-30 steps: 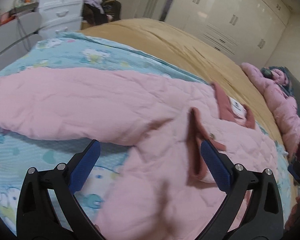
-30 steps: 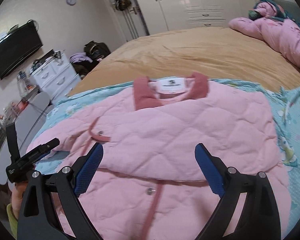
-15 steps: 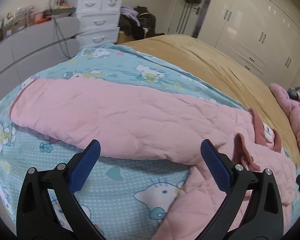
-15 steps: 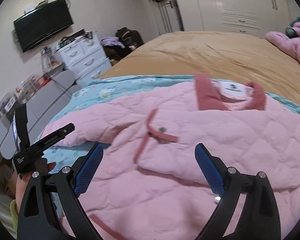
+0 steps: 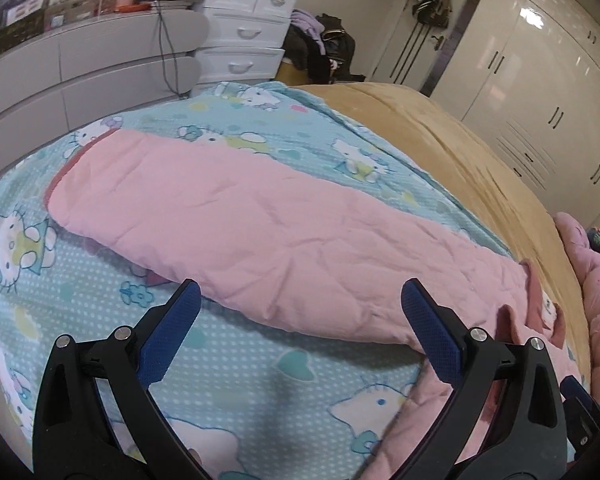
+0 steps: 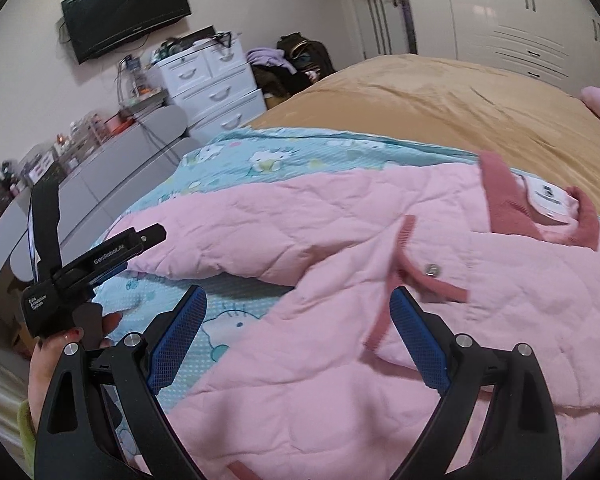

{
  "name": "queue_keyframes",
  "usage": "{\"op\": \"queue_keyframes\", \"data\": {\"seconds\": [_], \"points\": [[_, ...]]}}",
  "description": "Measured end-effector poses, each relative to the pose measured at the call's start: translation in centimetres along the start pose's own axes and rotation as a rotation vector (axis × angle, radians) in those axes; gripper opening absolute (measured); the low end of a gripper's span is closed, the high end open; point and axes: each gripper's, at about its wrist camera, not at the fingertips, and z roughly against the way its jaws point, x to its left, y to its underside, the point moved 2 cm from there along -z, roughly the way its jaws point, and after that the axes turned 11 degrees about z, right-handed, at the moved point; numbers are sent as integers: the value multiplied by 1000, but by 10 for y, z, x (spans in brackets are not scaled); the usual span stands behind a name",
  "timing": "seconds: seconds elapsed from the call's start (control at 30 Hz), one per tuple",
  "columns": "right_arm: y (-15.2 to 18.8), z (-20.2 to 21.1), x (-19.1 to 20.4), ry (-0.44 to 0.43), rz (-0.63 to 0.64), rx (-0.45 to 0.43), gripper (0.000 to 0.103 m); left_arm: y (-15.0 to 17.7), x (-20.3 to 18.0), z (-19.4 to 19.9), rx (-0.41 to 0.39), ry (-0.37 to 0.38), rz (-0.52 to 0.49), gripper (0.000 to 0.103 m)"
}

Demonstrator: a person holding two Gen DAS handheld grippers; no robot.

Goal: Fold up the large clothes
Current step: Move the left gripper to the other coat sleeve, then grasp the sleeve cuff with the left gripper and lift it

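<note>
A pink quilted jacket (image 6: 340,360) with a dark pink collar (image 6: 500,204) lies flat on a blue cartoon-print sheet (image 5: 240,364). Its long left sleeve (image 5: 240,224) stretches across the sheet, cuff (image 5: 66,168) at the far left in the left wrist view. My left gripper (image 5: 300,320) hovers open just in front of the sleeve's near edge, holding nothing. My right gripper (image 6: 298,326) is open above the jacket's front, near the armpit and the dark pink placket with a snap (image 6: 432,270). The left gripper's body (image 6: 100,264) shows at the left, held by a hand (image 6: 48,360).
The sheet covers part of a bed with a tan blanket (image 6: 440,96). A grey cabinet (image 5: 80,68) and white drawers (image 5: 244,32) stand past the bed's left side. White wardrobes (image 5: 540,80) line the far wall. Another pink garment (image 5: 592,280) lies at the right.
Both grippers have swung left: the left view went from the jacket's body to the outstretched sleeve, and the right view shifted from the collar toward the armpit. Both stayed open.
</note>
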Motion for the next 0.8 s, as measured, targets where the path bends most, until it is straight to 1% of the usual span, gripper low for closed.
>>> {"op": "queue_keyframes", "data": {"seconds": [0.3,0.53,0.63,0.73,0.8], "points": [[-6,-33,27,-46,48,42,92,-13,40,-14,23,-16,93,94],[-12,-53,56,-77,130,71,92,-22,57,-20,12,-39,135,94],[-14,-60,70,-92,180,80,92,-24,65,-29,31,-40,158,94],[-13,-65,79,-122,197,84,92,-27,73,-40,32,-79,164,94],[-11,-66,79,-123,196,85,92,-28,79,-47,37,-93,168,94]]}}
